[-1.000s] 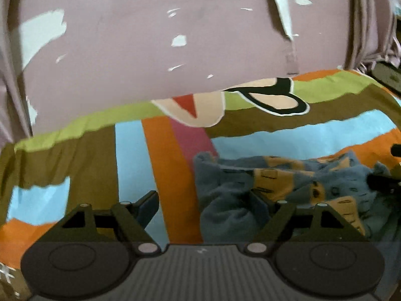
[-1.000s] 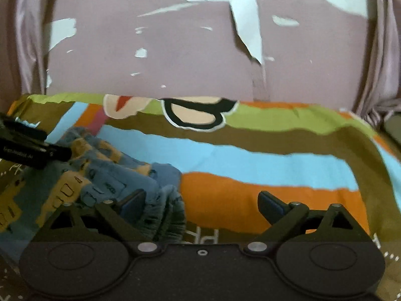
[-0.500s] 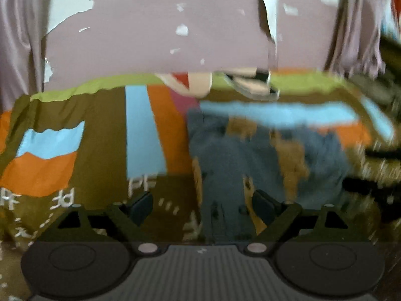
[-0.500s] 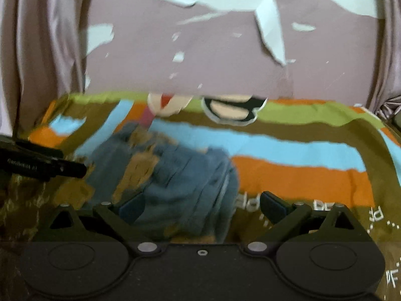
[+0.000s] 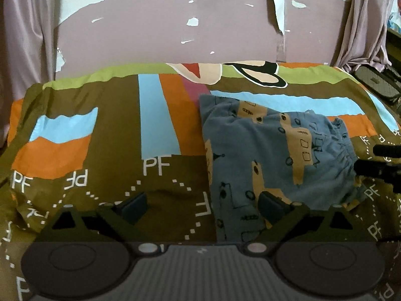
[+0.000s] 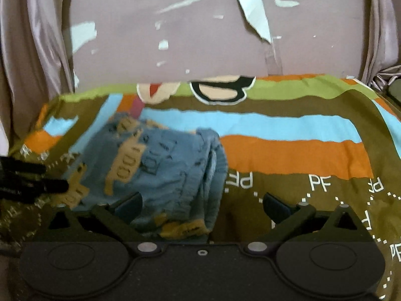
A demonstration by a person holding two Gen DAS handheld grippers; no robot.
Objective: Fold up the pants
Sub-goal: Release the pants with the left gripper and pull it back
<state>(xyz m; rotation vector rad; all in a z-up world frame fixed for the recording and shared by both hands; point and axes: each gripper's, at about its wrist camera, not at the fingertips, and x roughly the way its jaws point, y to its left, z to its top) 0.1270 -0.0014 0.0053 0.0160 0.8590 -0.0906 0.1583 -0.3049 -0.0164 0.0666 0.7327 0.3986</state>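
Observation:
The pants (image 5: 270, 160) are blue with tan patches and small black drawings. They lie folded into a compact bundle on the striped bedsheet (image 5: 82, 150). In the right wrist view the pants (image 6: 160, 168) sit left of centre. My left gripper (image 5: 204, 207) is open and empty, its right finger over the pants' near left edge. My right gripper (image 6: 203, 207) is open and empty, its left finger over the pants' near right part. The right gripper's black fingers (image 5: 381, 168) show at the right edge of the left wrist view.
The sheet has brown, orange, blue and green bands with white "PF" letters. A mauve wall with peeling paint (image 5: 175, 25) rises behind the bed. Mauve curtains (image 6: 37, 50) hang at both sides. Dark bags (image 5: 378, 82) lie at the far right.
Both grippers have pulled back and up from the pants. The pants now lie flatter and farther from the cameras, and more of the sheet shows.

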